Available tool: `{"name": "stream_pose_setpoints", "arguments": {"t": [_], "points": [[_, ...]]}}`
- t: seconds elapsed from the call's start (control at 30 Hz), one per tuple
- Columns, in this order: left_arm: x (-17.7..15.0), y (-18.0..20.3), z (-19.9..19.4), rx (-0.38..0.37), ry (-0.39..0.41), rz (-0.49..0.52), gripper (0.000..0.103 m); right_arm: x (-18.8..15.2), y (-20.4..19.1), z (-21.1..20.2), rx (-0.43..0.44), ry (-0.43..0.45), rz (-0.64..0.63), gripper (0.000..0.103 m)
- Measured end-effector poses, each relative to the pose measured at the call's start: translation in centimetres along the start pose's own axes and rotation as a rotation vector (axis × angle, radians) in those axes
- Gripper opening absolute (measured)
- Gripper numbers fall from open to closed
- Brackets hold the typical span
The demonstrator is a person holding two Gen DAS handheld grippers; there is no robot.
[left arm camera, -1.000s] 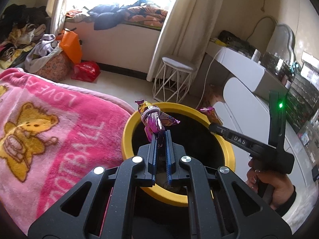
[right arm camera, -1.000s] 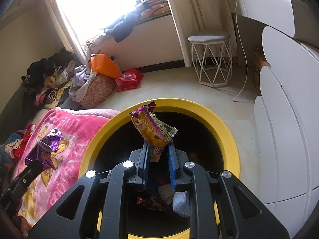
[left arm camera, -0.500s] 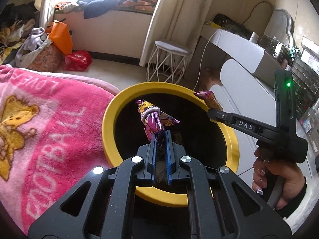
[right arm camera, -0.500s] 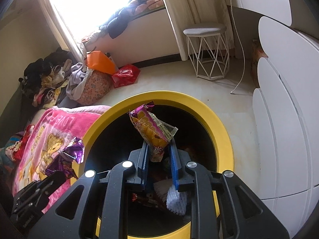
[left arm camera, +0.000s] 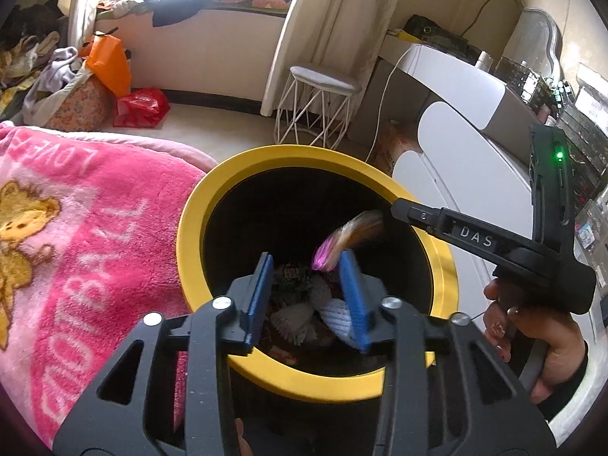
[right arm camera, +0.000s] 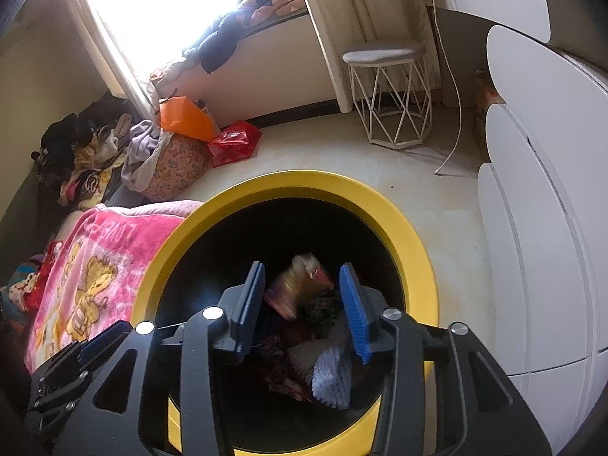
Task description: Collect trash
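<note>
Over the mouth of a yellow-rimmed bin (left arm camera: 190, 228), in the left wrist view, the left gripper (left arm camera: 307, 285) is held with its blue-padded fingers (left arm camera: 260, 288) spread apart; its jaws have just been opening, and nothing is pinched between them. A blurred purple and orange wrapper (left arm camera: 342, 241) is seen loose in the air inside the bin, just above the right pad and below the tip of the right gripper (left arm camera: 402, 209), which is reached in from the right edge and gripped by a hand (left arm camera: 532, 334). From this side it cannot be told how the right gripper's fingers stand. White crumpled paper (left arm camera: 300, 313) and other rubbish are seen on the bin's bottom. A pink blanket (left arm camera: 87, 228) with a bear print is spread just left of the bin, and a white wire stool (left arm camera: 315, 110) is stood on the floor behind it.

Above the same bin (right arm camera: 399, 220), in the right wrist view, the right gripper (right arm camera: 304, 304) is shown with its fingers (right arm camera: 355, 307) parted, its jaws having just been opening. A blurred yellow and pink snack wrapper (right arm camera: 300, 288) is caught between the pads but is touched by neither, inside the bin's dark opening. A white ridged paper cup (right arm camera: 330, 376) is lying among the rubbish below. The pink blanket (right arm camera: 98, 266) is seen left of the bin, and a red bag (right arm camera: 233, 144) is lying on the floor beyond.
</note>
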State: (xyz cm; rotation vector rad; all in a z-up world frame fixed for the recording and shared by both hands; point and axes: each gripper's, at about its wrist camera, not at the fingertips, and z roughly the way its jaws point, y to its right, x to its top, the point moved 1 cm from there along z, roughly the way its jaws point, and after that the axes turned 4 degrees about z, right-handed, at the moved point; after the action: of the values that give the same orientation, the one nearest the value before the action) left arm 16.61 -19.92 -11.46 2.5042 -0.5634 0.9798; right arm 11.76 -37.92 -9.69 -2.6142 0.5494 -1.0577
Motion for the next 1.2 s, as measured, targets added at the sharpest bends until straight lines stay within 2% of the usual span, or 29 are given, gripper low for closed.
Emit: {"name": "stream_pose_setpoints", "arguments": {"t": [0.17, 0.37, 0.43, 0.73, 0.93, 1.2], "points": [[0.0, -0.5, -0.7, 0.024, 0.009, -0.016, 0.063, -0.1, -0.2, -0.4, -0.002, 0.013, -0.012, 0.059], [-0.4, -1.9, -2.1, 0.062, 0.028, -0.051, 0.088, -0.3, -0.7, -1.3, -0.015, 0.029, -0.021, 0.075], [-0.6, -2.4, -2.6, 0.076, 0.034, -0.061, 0.092, -0.6, -1.2, -1.7, -0.015, 0.04, -0.031, 0.082], [-1.6, -5.8, -5.9, 0.198, 0.073, -0.146, 0.092, -2.1, -4.1, -3.5, 0.011, 0.094, -0.063, 0.096], [-2.4, -7.6, -8.6, 0.267, 0.112, -0.192, 0.092, -3.4, -7.2, -4.9, 0.032, 0.16, -0.126, 0.096], [-3.2, -8.3, -12.2, 0.35, 0.189, -0.192, 0.092, -5.7, -10.1, -7.0, 0.051, 0.272, -0.207, 0.096]]}}
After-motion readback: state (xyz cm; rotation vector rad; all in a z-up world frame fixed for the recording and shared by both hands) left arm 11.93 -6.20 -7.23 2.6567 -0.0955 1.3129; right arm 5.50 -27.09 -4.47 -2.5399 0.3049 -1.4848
